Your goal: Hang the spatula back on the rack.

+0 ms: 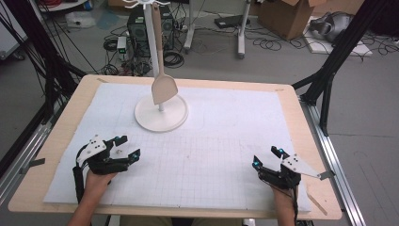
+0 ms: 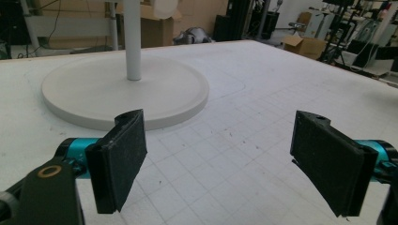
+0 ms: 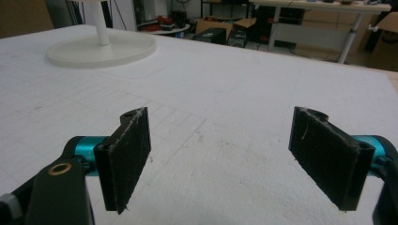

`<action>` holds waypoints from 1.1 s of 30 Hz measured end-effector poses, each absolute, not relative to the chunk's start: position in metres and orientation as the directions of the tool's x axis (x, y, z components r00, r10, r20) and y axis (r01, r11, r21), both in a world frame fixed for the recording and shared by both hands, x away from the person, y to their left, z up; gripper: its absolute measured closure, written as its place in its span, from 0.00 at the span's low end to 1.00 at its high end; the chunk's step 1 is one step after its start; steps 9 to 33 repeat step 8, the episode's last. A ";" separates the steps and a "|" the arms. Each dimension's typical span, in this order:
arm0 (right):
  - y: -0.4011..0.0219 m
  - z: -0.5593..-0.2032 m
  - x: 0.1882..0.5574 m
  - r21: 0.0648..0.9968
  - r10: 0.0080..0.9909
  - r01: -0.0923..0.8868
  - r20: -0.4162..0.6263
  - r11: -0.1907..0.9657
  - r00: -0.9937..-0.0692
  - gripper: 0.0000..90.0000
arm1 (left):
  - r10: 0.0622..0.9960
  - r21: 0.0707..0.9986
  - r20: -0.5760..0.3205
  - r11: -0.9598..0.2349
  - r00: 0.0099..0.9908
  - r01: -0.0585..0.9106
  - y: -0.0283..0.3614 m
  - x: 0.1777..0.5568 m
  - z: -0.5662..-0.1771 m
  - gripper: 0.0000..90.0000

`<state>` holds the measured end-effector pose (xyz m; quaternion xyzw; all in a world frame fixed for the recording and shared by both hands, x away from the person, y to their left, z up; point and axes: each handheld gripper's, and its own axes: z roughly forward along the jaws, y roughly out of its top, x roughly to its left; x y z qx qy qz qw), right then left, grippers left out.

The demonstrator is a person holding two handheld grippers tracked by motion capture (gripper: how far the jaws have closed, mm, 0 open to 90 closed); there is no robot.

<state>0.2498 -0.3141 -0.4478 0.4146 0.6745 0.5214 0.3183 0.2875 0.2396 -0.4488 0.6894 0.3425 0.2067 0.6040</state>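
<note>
A white stand with a round base (image 1: 161, 114) and an upright pole (image 1: 154, 42) sits at the back left of the white mat. A pale wooden spatula (image 1: 163, 84) hangs from its top, blade down. My left gripper (image 1: 127, 147) rests open near the front left, jaws wide apart with nothing between them; the stand base (image 2: 126, 91) lies just ahead of it. My right gripper (image 1: 267, 157) is open at the front right, also holding nothing, with the stand base (image 3: 102, 48) far off to its upper left.
A white gridded mat (image 1: 226, 136) covers the wooden table (image 1: 61, 127). Black frame legs stand at both sides. Beyond the far edge are cables, a computer tower (image 1: 136, 28) and cardboard boxes (image 1: 287, 16) on the floor.
</note>
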 end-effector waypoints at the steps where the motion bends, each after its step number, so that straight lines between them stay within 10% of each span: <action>1: -0.315 -0.448 0.250 0.969 0.892 0.221 -0.001 0.113 -0.452 0.22 | 0.725 0.974 -0.133 -0.031 0.675 0.226 0.240 0.288 -0.450 0.21; 33: -0.314 -0.449 0.250 0.967 0.901 0.233 0.006 0.106 -0.434 0.17 | 0.732 0.974 -0.151 -0.005 0.664 0.226 0.242 0.288 -0.451 0.22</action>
